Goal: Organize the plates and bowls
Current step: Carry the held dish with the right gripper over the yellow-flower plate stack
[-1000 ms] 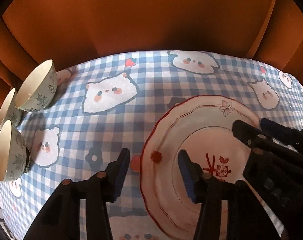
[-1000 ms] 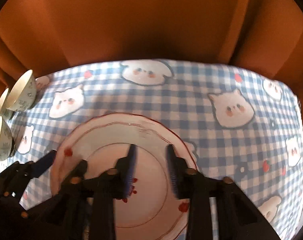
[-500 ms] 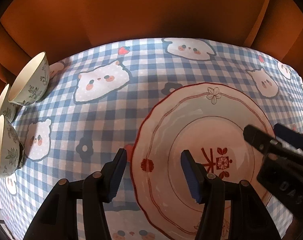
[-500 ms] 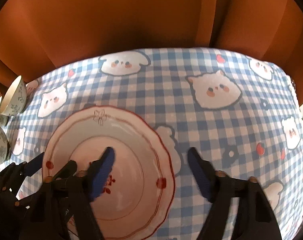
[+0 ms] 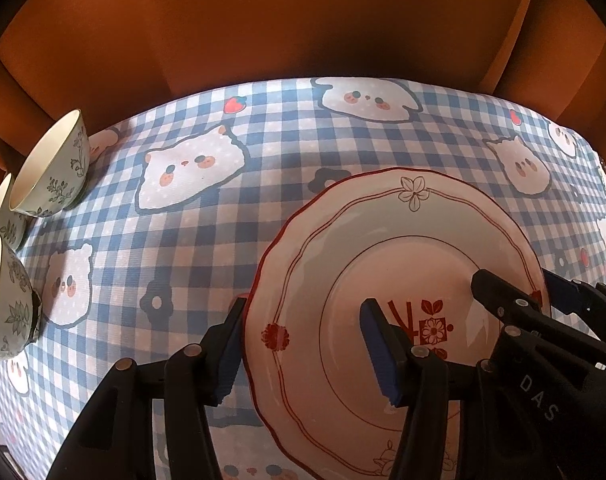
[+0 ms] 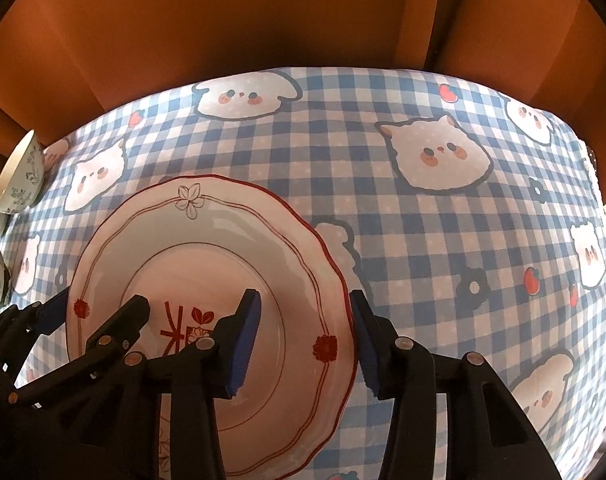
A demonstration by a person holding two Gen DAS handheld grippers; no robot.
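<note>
A white plate with a red scalloped rim [image 5: 383, 248] lies on the blue checked tablecloth; it also shows in the right wrist view [image 6: 207, 248]. My left gripper [image 5: 303, 344] is open, its jaws astride the plate's left rim, one outside and one over the plate. My right gripper [image 6: 303, 332] is open, its jaws astride the plate's right rim. The right gripper shows in the left wrist view [image 5: 515, 304] and the left gripper in the right wrist view [image 6: 91, 316]. Three floral bowls stand at the table's left edge: one at the back [image 5: 51, 172], one behind it [image 5: 1, 216], one nearer [image 5: 5, 304].
The tablecloth [image 6: 443, 240] with cat prints covers the table to the right of the plate. An orange curtain [image 5: 303, 20] hangs behind the far edge. The bowls also show at the left of the right wrist view [image 6: 21, 176].
My right gripper opened wide and moved right, from over the plate's middle to astride its right rim. My left gripper closed in on the left rim.
</note>
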